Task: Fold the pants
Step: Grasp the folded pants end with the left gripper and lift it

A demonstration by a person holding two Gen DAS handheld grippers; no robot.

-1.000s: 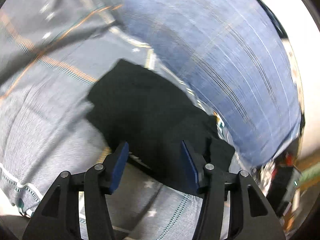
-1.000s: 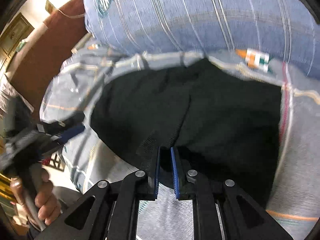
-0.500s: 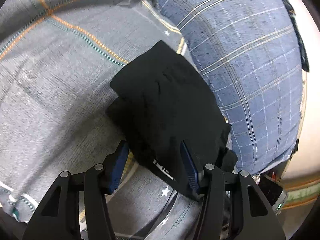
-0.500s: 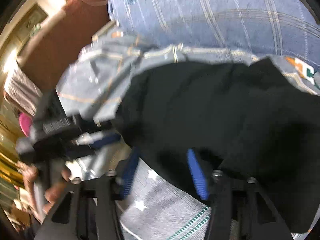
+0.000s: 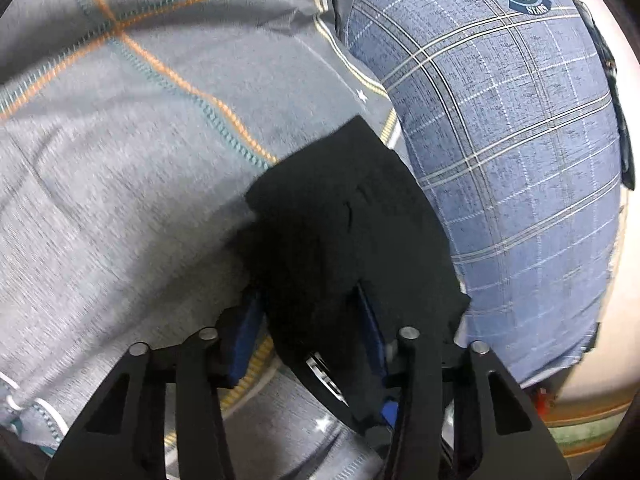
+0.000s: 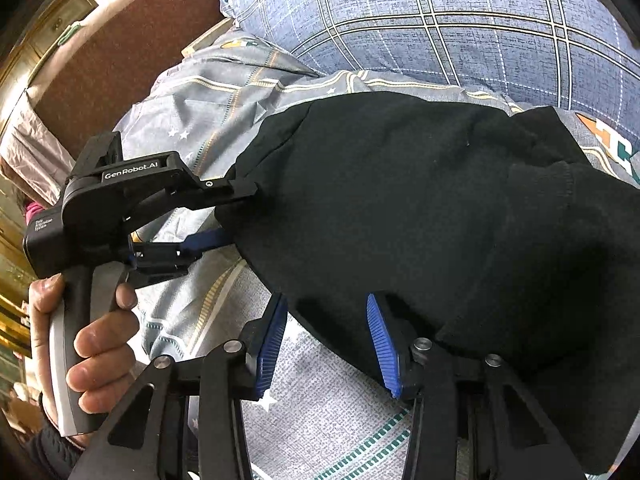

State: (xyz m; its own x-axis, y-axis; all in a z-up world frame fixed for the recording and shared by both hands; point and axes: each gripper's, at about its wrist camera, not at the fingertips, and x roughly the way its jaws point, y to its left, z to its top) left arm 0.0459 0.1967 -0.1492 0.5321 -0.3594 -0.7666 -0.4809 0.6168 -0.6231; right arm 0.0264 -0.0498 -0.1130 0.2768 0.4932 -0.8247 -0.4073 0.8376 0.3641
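Note:
The black pants (image 6: pixel 420 200) lie folded in a thick bundle on the grey bedsheet, against the blue plaid pillow. They also show in the left wrist view (image 5: pixel 348 240). My left gripper (image 5: pixel 310 328) is open, its blue pads either side of the bundle's near end. In the right wrist view the left gripper (image 6: pixel 236 216) sits at the bundle's left edge, one finger above the cloth and one below. My right gripper (image 6: pixel 326 344) is open at the bundle's near edge, and the cloth lies over its right pad.
A grey bedsheet (image 5: pixel 120 200) with orange and teal stitched lines covers the bed. A large blue plaid pillow (image 5: pixel 520 160) lies behind the pants, also in the right wrist view (image 6: pixel 440 20). A brown headboard (image 6: pixel 120 52) and wooden furniture stand at the left.
My right gripper was shut on the pants' edge a second ago and is now open. My left gripper has moved in so its open pads straddle the bundle's end.

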